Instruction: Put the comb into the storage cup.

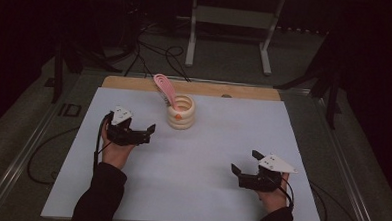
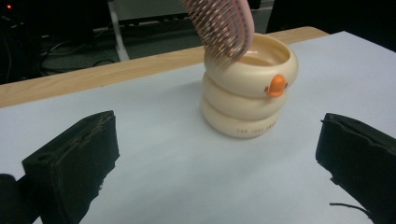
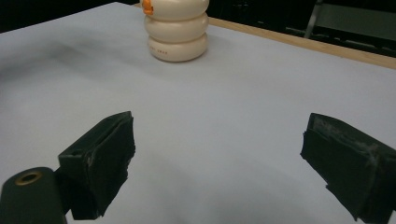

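Note:
A cream ringed holder (image 1: 181,113) with an orange knob stands upright on the white sheet, slightly left of centre and toward the back. A pink hairbrush (image 1: 164,88) stands in it, head up and leaning to the back left. In the left gripper view the holder (image 2: 250,91) is close ahead and the brush bristles (image 2: 224,25) hang over its rim. My left gripper (image 1: 149,132) is open just left of the holder, empty. My right gripper (image 1: 246,161) is open at the front right, empty, with the holder (image 3: 176,30) far ahead of it.
The white sheet (image 1: 207,156) covers the table, with a wooden strip (image 1: 245,91) along the far edge. Cables (image 1: 156,53) and a metal stand (image 1: 227,27) sit on the dark floor beyond. A cable (image 1: 41,159) trails left of the table.

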### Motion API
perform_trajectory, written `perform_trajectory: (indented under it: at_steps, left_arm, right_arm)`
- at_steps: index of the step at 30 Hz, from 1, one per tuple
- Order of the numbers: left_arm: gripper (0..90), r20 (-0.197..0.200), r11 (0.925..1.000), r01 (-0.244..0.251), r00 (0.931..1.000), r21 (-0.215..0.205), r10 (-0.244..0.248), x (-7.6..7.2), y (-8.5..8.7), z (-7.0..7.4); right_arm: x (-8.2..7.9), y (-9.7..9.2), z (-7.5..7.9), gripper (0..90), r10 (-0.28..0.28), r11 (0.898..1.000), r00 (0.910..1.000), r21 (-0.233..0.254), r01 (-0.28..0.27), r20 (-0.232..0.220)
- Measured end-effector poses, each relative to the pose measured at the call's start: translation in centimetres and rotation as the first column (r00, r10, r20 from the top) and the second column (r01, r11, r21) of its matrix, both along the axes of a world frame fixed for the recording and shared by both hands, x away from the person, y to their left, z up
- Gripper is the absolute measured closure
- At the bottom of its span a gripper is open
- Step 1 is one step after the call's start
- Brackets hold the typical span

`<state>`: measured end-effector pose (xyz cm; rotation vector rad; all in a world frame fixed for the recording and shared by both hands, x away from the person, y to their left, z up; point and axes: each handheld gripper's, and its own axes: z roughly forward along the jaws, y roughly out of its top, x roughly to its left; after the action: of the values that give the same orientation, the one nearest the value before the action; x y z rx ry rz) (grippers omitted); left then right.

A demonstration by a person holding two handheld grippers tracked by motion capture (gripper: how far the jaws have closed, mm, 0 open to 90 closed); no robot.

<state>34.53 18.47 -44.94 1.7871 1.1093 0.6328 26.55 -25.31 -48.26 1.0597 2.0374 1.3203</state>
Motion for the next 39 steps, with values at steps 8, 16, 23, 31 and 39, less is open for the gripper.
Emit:
perform_trajectory:
  at_steps: [8,16,23,31,39]
  left_arm:
    - [0.1,0.009,0.9999,0.0,1.0,0.012,0.0,-2.7,1.7,-0.8]
    - [0.1,-0.006,1.0,-0.006,1.0,-0.008,0.006,-5.1,3.7,-2.4]
    - [0.1,0.017,1.0,-0.007,0.9998,-0.002,0.007,-6.6,4.7,-2.9]
    - [0.1,0.07,1.0,-0.002,0.9976,0.0,0.002,-8.1,6.0,-3.0]
    - [0.1,0.114,0.9997,0.003,0.9935,-0.023,0.0,-9.2,6.8,-3.0]
  right_arm:
    - [-0.1,-0.1,0.1,9.1,-0.003,1.0,1.0,0.005,0.003,0.001]
    - [-0.1,-0.2,0.2,9.1,-0.003,1.0,0.9999,0.01,0.003,0.01]
    - [-0.3,-0.2,0.3,9.1,-0.003,1.0,0.9997,0.025,0.002,0.024]
    - [-0.5,-0.5,0.6,9.0,-0.006,0.999,0.9987,0.041,0.004,0.05]
    - [-0.6,-0.9,0.7,9.0,-0.01,0.999,0.9975,0.05,0.007,0.07]
